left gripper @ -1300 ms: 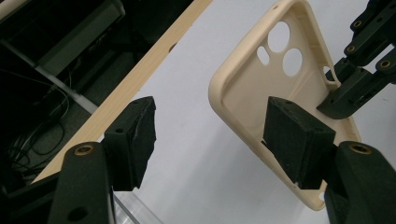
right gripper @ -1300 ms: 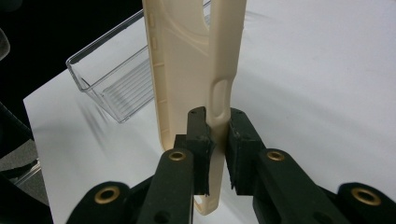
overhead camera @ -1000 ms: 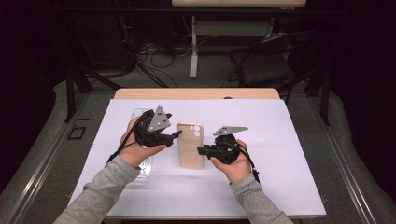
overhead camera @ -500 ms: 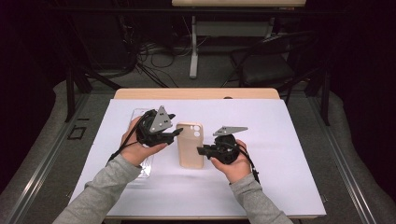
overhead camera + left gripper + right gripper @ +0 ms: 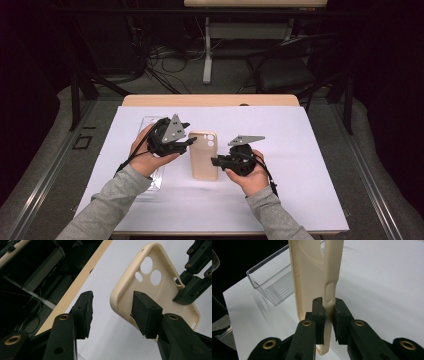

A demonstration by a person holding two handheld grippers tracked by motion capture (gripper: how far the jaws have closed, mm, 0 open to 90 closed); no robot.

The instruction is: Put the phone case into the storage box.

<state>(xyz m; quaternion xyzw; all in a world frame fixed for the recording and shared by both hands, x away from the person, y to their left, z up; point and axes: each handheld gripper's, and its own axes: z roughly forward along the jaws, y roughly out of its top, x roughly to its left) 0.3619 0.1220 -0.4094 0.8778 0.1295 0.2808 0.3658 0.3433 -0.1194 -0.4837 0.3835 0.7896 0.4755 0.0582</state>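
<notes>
Bright, evenly lit tabletop; dark surroundings, soft shadows.

Lab: white-covered table (image 5: 310,150), cable tangle (image 5: 165,60) on floor, dark surroundings

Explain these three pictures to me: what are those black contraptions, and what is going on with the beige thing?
A person sits at a table covered in white and holds a hand-operated gripper in each hand; there is no robot arm. One picture looks down from above. The other two come from small cameras riding on each gripper, looking along its two black jaws. The beige thing is a soft phone case. The right gripper has its jaws shut on one side wall of the case. The left gripper has just been closing; one jaw sits inside the case's corner, the other outside it, not yet pressing. A clear plastic tray lies beside the case.
</notes>
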